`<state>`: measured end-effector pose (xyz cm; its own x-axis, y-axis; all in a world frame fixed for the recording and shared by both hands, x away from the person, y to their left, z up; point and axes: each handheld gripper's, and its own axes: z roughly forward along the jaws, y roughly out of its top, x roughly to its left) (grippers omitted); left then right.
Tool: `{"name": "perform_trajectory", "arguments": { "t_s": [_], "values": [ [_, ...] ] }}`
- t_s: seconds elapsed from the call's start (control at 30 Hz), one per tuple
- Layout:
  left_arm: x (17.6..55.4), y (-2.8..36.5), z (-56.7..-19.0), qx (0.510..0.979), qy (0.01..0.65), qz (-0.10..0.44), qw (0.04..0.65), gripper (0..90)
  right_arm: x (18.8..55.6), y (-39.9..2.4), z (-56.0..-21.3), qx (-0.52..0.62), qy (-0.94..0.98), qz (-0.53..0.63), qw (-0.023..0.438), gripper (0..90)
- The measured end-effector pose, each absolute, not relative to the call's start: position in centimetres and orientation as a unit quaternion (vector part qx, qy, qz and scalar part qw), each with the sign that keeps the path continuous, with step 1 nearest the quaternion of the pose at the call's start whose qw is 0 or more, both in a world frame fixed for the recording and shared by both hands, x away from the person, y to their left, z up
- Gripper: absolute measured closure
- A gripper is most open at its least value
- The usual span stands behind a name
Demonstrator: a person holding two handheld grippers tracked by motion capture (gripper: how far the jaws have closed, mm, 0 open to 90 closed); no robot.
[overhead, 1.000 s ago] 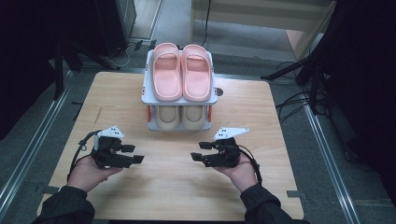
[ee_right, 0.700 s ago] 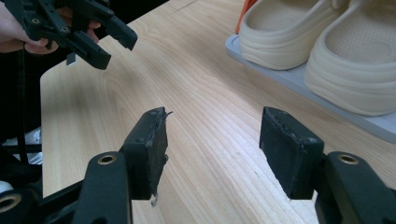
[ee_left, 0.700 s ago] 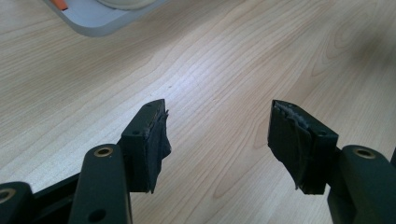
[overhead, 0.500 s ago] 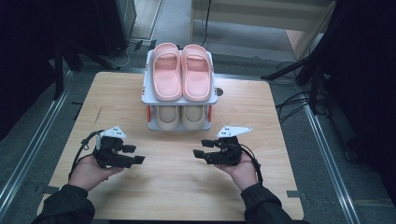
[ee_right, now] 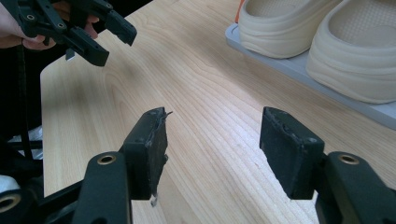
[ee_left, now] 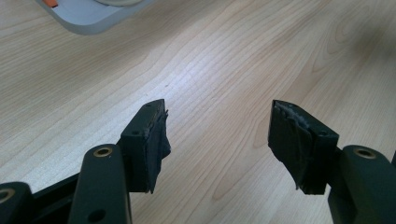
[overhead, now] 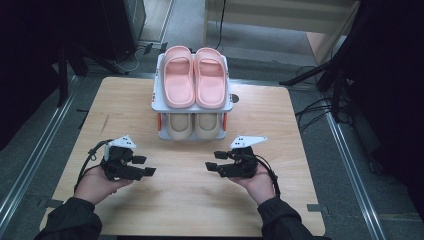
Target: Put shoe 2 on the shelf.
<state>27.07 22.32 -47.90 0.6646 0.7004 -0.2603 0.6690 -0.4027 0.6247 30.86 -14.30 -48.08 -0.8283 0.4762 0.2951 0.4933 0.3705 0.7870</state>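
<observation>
A grey two-tier shoe rack (overhead: 156, 95) stands at the table's far middle. A pair of pink slippers (overhead: 194, 77) lies on its top shelf and a pair of beige slippers (overhead: 192, 125) on the lower one. My left gripper (overhead: 145, 165) is held low over the wood at the front left, jaws open and pointing right. My right gripper (overhead: 215, 161) mirrors it at the front right, jaws open and pointing left. The left gripper (ee_left: 217, 135) has bare wood between its jaws. The right gripper (ee_right: 212, 140) is empty too, with the beige slippers (ee_right: 285, 23) beyond it.
The wooden table (overhead: 190, 200) has bare room between and in front of the hands. A corner of the rack (ee_left: 93, 14) lies ahead of the left gripper. The left gripper (ee_right: 79, 28) appears far off in the right gripper view. Dark stands and cables surround the table.
The right gripper has drifted a little forward and up; the left hand has stayed nearly still. Both stay open and empty.
</observation>
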Motion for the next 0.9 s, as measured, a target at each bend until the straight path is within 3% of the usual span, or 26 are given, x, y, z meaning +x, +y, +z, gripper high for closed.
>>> {"name": "perform_trajectory", "arguments": {
  "t_s": [0.9],
  "values": [
    [27.20, 22.15, -48.15, 0.835, 0.412, 0.015, 0.364, 34.8, 30.85, -14.04, -48.34, -0.291, -0.831, -0.473, 0.014, 40.2]
  ]
}}
